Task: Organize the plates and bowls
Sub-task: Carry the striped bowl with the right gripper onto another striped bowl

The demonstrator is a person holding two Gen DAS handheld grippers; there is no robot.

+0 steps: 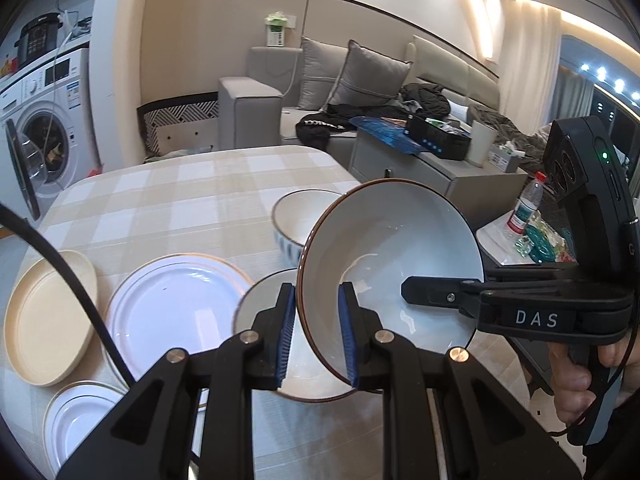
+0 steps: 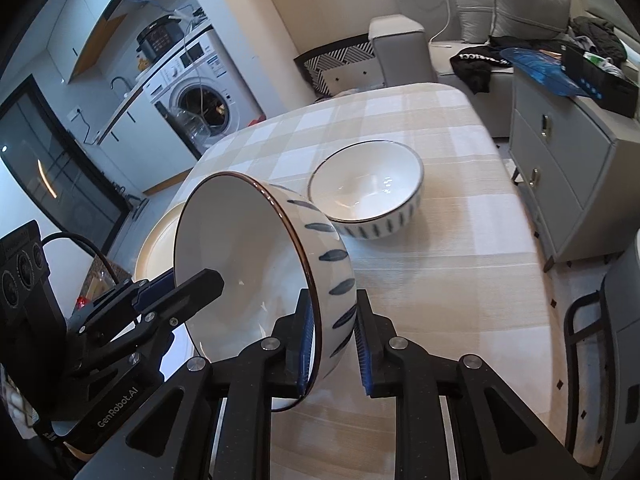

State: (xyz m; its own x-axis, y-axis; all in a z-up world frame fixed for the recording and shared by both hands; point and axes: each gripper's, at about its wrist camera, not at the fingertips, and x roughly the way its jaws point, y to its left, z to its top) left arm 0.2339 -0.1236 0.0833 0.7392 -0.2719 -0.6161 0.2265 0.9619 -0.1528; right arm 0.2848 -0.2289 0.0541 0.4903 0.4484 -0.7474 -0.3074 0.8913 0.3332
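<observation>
Both the left gripper (image 1: 318, 330) and right gripper (image 2: 336, 344) clamp one tilted bowl (image 2: 256, 264), seemingly bound for nesting inside the second bowl (image 2: 370, 190) near the tabletop's (image 2: 460, 280) far edge.

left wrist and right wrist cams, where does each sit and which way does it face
Left wrist: on the left gripper, facing down over the table toward the sofa; its fingers pinch the bowl rim; right gripper and a hand show.
Right wrist: on the right gripper, facing the table and washer; left gripper shows.
Shared: held bowl, second bowl, table, sofa.
</observation>
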